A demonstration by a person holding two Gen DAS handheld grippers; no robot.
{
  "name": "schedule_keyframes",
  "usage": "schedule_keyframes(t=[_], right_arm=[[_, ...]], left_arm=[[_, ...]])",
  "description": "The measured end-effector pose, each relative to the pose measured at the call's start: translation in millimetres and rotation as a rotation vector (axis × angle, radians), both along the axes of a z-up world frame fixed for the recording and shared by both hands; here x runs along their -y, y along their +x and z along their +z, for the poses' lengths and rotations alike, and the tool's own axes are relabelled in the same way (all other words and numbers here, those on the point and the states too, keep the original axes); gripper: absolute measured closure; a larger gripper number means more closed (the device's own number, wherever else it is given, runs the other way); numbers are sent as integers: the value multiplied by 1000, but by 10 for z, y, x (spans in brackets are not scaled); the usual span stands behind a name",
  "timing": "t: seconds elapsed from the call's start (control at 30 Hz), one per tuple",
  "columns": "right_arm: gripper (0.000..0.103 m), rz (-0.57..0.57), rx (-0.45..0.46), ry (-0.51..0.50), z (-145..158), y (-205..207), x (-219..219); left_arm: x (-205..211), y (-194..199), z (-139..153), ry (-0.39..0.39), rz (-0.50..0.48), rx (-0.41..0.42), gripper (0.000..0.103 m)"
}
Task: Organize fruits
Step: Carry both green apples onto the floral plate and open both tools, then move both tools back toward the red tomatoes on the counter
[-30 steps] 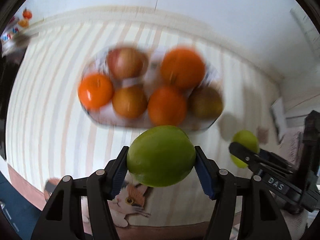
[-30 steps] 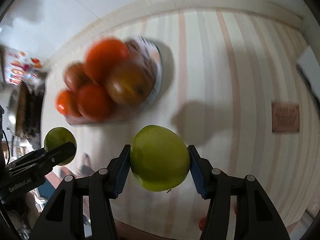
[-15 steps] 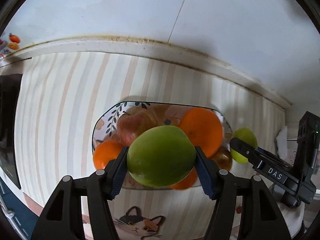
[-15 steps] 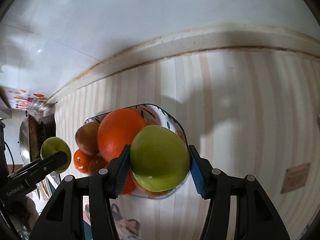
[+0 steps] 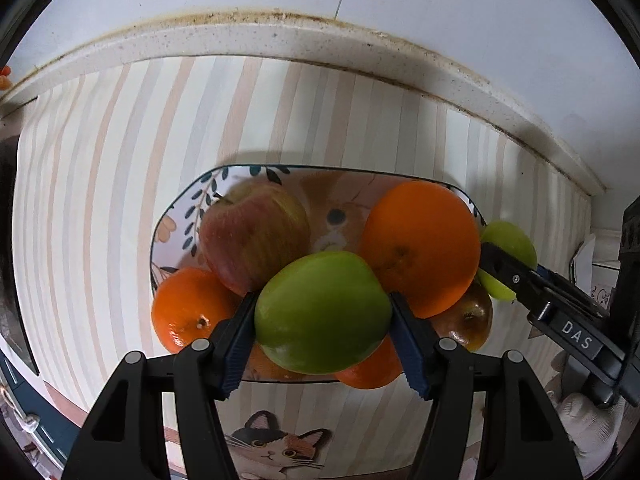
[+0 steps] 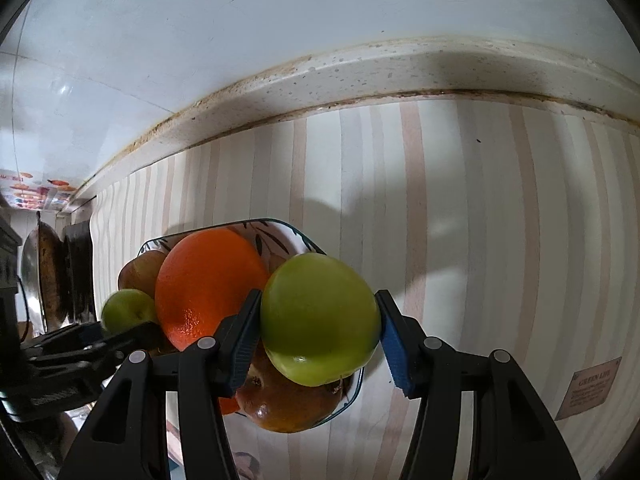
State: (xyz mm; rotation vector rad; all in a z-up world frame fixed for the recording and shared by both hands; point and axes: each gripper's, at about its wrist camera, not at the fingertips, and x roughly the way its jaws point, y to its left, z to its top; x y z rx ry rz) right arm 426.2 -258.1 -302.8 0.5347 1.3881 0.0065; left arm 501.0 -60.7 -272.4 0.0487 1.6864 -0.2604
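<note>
Glossy smooth green apple (image 5: 324,312), dimpled shiny orange (image 5: 420,246), glazed ceramic plate (image 5: 176,224).

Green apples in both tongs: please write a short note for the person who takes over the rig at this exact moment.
Left tongs: shut on a green apple, held above the near side of the floral plate.
Right tongs: shut on a second green apple, over the plate's right end.
Plate, on the striped mat: red apple, big orange, small orange, brownish apple, another orange partly hidden under the left apple.
Done: both green apples picked up and brought over the plate.
Left: set both down, probably in the free middle or on top; the pile is crowded, so lower gently.
</note>
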Motion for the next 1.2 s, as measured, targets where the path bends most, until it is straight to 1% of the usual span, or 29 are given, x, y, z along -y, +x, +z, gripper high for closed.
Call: schedule_keyframes(t=[0.1, 0.2, 0.23, 0.27, 0.33, 0.4, 0.5, 0.53, 0.57, 0.7, 0.83, 0.93, 1.03, 1.2], right_arm=[[43, 4, -2, 12, 16, 7, 7], [37, 2, 1, 17, 35, 2, 21], [34, 0, 1, 16, 41, 1, 27], [32, 0, 3, 19, 47, -3, 32], [31, -1, 0, 24, 54, -12, 47], [28, -4, 0, 25, 59, -21, 57], [19, -3, -2, 25, 85, -45, 65], [14, -2, -3, 14, 108, -58, 65], [11, 0, -2, 0, 133, -68, 59], [10, 51, 35, -65, 341, -151, -50], [10, 104, 80, -178, 582, -330, -231], [10, 125, 118, -250, 754, -539, -383], [10, 130, 140, -291, 867, -726, -484], [10, 124, 174, -314, 1050, -1043, -641]], left_arm=[[4, -4, 7, 4, 5, -4, 42], [26, -9, 29, -14, 7, 1, 40], [26, -12, 50, -17, 8, 5, 39], [28, -16, 83, -22, 6, 14, 34], [6, -27, 138, -26, 9, 31, 29], [-16, -33, 184, -29, 14, 41, 29], [-34, -46, 238, -21, 23, 60, 23], [-45, -55, 259, -20, 28, 69, 22], [-61, -62, 281, -18, 32, 77, 22], [-136, -157, 387, -1, 41, 121, 22], [-234, -330, 536, 45, 45, 205, 22], [-326, -506, 641, 75, 56, 263, 22], [-401, -712, 732, 105, 54, 321, 22], [-535, -1054, 841, 113, 61, 373, 22]])
